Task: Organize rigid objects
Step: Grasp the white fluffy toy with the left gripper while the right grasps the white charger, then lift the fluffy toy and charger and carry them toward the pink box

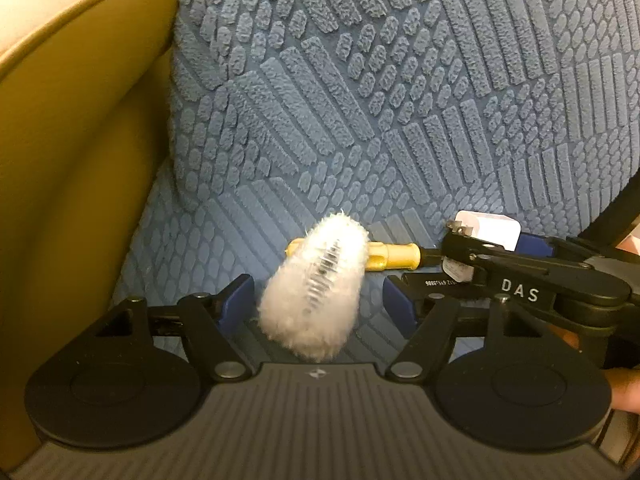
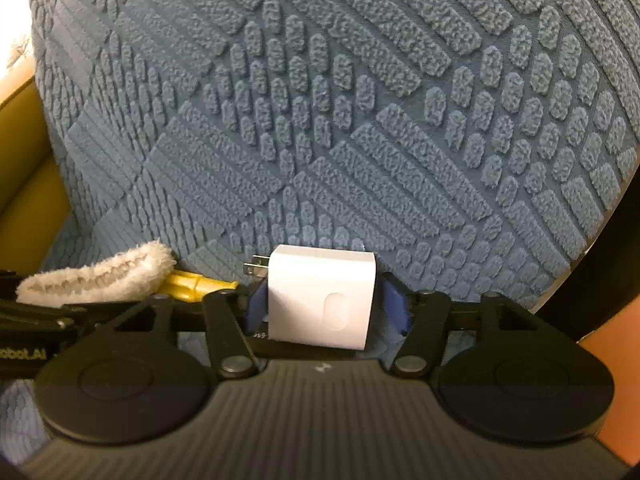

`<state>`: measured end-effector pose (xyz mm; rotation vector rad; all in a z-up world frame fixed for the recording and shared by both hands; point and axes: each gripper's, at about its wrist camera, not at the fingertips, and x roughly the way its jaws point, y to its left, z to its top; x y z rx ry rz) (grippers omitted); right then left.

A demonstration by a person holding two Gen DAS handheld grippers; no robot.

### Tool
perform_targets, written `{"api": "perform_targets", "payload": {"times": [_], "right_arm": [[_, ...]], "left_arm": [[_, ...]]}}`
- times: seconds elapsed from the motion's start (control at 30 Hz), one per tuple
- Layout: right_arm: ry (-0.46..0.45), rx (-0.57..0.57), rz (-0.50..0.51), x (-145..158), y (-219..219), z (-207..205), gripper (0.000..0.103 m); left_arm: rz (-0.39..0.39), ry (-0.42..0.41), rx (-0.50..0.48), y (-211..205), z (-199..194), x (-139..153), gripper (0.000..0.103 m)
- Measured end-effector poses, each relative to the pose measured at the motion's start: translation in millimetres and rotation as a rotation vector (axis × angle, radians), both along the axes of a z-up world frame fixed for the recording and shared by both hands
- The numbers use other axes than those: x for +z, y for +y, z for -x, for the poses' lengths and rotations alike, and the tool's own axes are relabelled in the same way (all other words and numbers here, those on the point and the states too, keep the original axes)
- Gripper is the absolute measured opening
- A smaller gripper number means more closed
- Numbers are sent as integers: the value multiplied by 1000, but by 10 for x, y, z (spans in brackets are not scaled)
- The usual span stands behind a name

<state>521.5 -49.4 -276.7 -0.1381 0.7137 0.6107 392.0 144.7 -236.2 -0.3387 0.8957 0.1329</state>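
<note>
Meanwhile, the right gripper point(image 2: 326, 308) clamps a white charger point(image 2: 322, 300), ready for sorting. At nine o'clock, the left gripper point(image 1: 316, 300) gapes around a fluffy brush point(image 1: 314, 284).

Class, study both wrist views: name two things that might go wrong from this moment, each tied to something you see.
1. The white charger sits between the right gripper's jaws with prongs exposed; a loose grip might let it twist or drop.
2. The fluffy white brush lies between the left gripper's open jaws; closing may catch only soft fluff and slip.
</note>
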Motion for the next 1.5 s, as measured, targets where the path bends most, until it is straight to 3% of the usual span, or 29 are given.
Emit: {"api": "perform_targets", "payload": {"times": [0.13,0.23,0.3,0.93,1.1,1.5], "right_arm": [[13,0,-10,13,-8,-50,55],[11,3,-9,30,-50,-51,55],[14,12,-8,40,-81,-40,55],[32,-3,-13,216,-604,637,55],[-10,-4,14,335,-738,906,55],[11,-29,-61,578,-1023,1403,55]], "left_arm": [[4,-6,-19,-36,-48,-31,62],[2,-16,-27,-68,-81,-53,47],[5,-26,-48,-119,-98,-69,44],[28,-61,-44,-155,222,200,43],[26,-67,-38,-170,369,240,43],[55,-111,-31,-209,914,422,43]]}}
